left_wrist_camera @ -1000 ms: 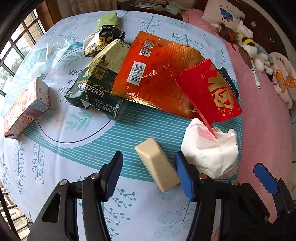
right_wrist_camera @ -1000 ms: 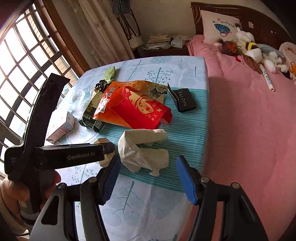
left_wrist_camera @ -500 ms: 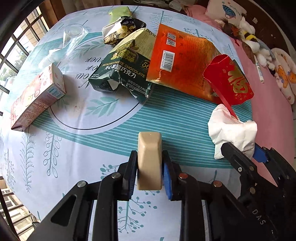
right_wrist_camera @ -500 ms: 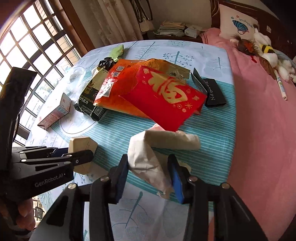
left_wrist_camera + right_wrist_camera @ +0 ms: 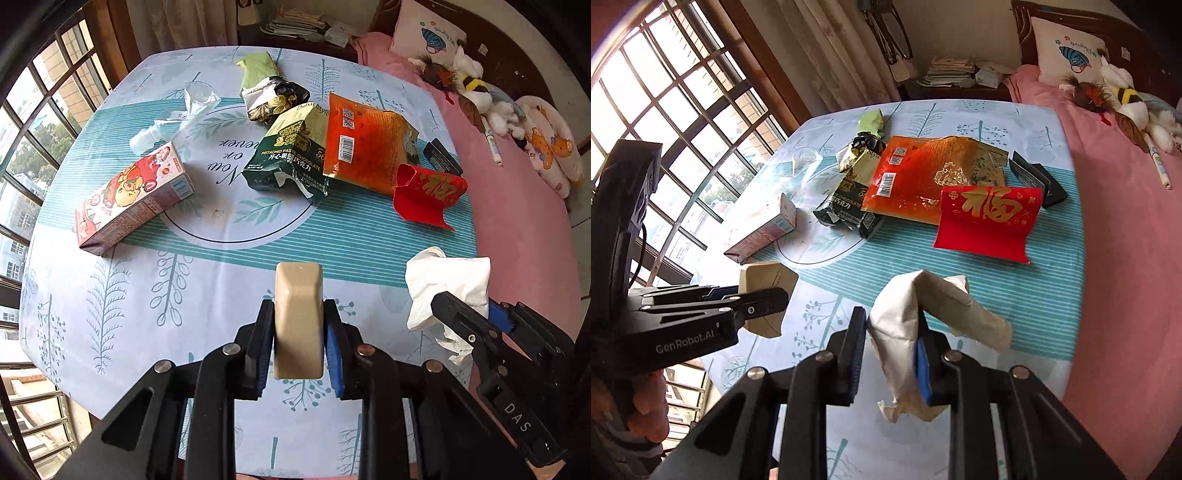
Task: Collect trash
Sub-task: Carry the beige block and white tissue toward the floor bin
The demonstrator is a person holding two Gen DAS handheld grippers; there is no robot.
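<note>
Trash is held in both tools at once: a beige block-shaped wrapper [image 5: 298, 317] is clamped between the pads of the left gripper [image 5: 298, 347], gripped across its narrow sides so that its long axis runs forward out of the jaws and it can be carried without swinging. A crumpled white tissue [image 5: 908, 332] is caught in the right gripper [image 5: 891, 354], whose jaws are closing on it; the pinch is taken near the wad's upper fold, so loose ends hang below the pads and a roll of paper sticks out to the right. Both pieces appear lifted clear of the tablecloth [image 5: 122, 295]. Ahead of the left gripper and to its left lies a pink carton [image 5: 133, 195] on its side; farther ahead a green chocolate bag [image 5: 291, 162] is partly overlapped by an orange foil pouch [image 5: 365, 144], with a red envelope [image 5: 428, 192] just right of them. These are judged uncollected. No bin is visible, so where the held pieces go cannot be told
</note>
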